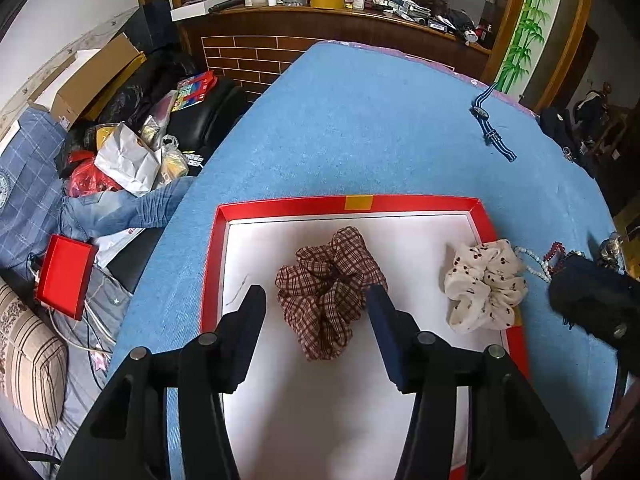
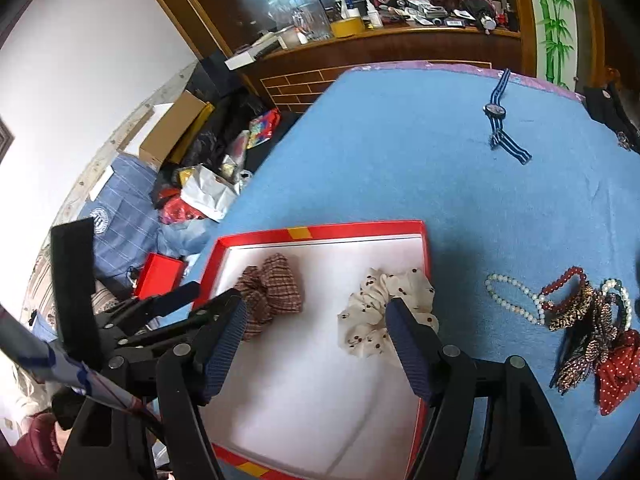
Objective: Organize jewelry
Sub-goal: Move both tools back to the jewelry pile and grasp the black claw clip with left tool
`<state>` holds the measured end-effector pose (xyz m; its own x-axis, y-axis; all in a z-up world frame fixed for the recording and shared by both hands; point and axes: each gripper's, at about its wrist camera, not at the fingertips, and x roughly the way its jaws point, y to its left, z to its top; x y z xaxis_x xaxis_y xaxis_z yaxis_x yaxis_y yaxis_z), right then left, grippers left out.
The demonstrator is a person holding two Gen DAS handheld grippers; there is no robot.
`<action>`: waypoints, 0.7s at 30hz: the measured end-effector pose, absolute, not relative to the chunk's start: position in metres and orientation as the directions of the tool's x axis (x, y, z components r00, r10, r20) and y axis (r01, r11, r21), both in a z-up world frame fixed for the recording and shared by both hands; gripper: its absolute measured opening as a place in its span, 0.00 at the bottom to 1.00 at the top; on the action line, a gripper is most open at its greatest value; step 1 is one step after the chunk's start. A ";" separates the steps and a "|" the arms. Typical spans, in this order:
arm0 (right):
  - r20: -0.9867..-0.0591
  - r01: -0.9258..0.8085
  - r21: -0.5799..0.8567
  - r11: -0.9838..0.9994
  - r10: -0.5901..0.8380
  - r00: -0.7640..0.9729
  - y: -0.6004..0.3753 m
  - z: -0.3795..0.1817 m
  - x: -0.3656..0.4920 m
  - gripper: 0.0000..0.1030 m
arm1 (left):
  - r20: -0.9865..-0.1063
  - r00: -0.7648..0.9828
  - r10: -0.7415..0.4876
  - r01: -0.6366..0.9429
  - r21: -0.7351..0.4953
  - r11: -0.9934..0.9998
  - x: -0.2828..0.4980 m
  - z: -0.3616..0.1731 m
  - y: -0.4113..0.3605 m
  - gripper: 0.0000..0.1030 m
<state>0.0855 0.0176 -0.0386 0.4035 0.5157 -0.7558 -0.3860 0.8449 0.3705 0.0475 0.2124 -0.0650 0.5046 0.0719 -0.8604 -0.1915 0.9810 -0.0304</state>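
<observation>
A red-rimmed box (image 1: 280,205) (image 2: 320,233) with a white floor lies on the blue cloth. A brown plaid scrunchie (image 1: 330,290) (image 2: 272,290) lies in it. A white cherry-print scrunchie (image 1: 486,284) (image 2: 384,308) rests at its right wall. My left gripper (image 1: 316,300) is open and empty, just above the plaid scrunchie. My right gripper (image 2: 316,316) is open and empty above the box, its right finger beside the white scrunchie. White beads (image 2: 514,298), a red bead bracelet (image 2: 560,284), leopard scrunchies (image 2: 588,328) and a red dotted scrunchie (image 2: 618,372) lie right of the box.
A blue striped watch (image 1: 490,124) (image 2: 502,120) lies far right on the blue table cloth (image 1: 360,120). Left of the table are a sofa with bags, clothes and a small red box (image 1: 66,276). A cluttered wooden counter (image 1: 320,16) stands behind.
</observation>
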 end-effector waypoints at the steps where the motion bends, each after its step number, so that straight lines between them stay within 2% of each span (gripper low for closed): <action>1: -0.745 -0.380 0.381 0.843 0.523 0.413 0.014 -0.033 0.083 0.74 | -0.858 0.509 0.069 -0.190 -0.033 0.981 0.045 -0.063 0.210 0.50; 9: -0.726 -0.259 0.453 0.853 0.521 0.448 -0.045 -0.032 0.049 0.74 | -0.864 0.504 -0.003 -0.109 -0.067 0.992 0.025 -0.054 0.162 0.50; 21: -0.789 0.072 0.456 0.887 0.366 0.493 -0.172 -0.060 0.006 0.74 | -0.896 0.414 -0.162 0.188 -0.090 0.978 0.019 -0.063 0.031 0.50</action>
<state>0.0062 -0.1717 -0.0603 0.4929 0.3657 -0.7895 0.0725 0.8870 0.4561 0.0185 0.0308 -0.0628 0.4138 -0.1622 -0.8958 0.1882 0.9780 -0.0902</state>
